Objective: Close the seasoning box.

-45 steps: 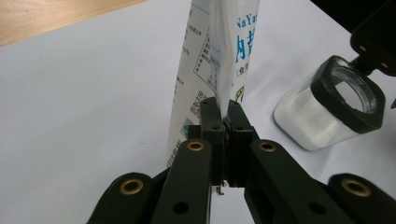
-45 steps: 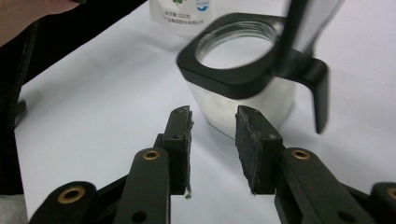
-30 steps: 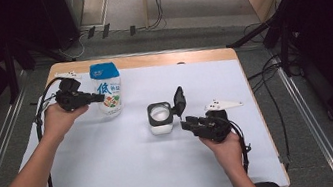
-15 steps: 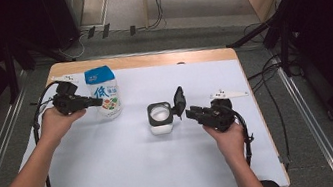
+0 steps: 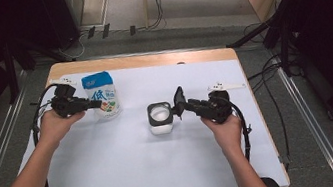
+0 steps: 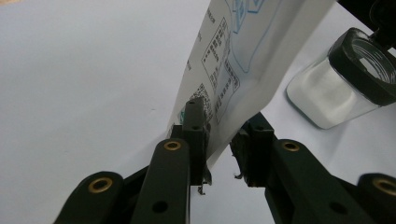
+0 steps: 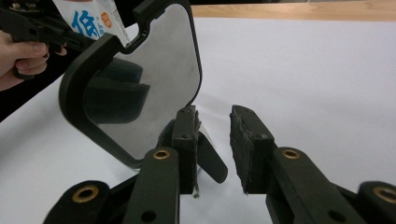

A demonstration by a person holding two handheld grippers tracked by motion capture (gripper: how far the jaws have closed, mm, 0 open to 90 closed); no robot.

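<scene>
The worktop [image 5: 118, 182] has a white cover. On it stands a white bag [image 5: 102, 94] with a blue top and blue writing. It is upright, near the back left part of the worktop. A small glass jar [image 5: 160, 118] with a black rim stands near the middle. It has white stuff inside.

The left claw [image 5: 94, 104] is at the left side of the bag, low down. In the left gripper view, the edge of the bag [image 6: 243, 60] sits between the two black jaws. The left jaw touches the bag. The right jaw has a small gap beside it. The jaws have just been opening a little, so the bag looks let go, not squeezed.

The right claw [image 5: 181, 110] is just to the right of the jar. A black lid [image 5: 179, 101] stands up on its edge right at the claw's tip. In the right gripper view, the lid [image 7: 154, 70] is shiny inside and leans by the left jaw. The jaws have a gap between them. They have just been closing a little. I cannot tell if the claw still has hold of the lid.

The two hands are well apart.
</scene>
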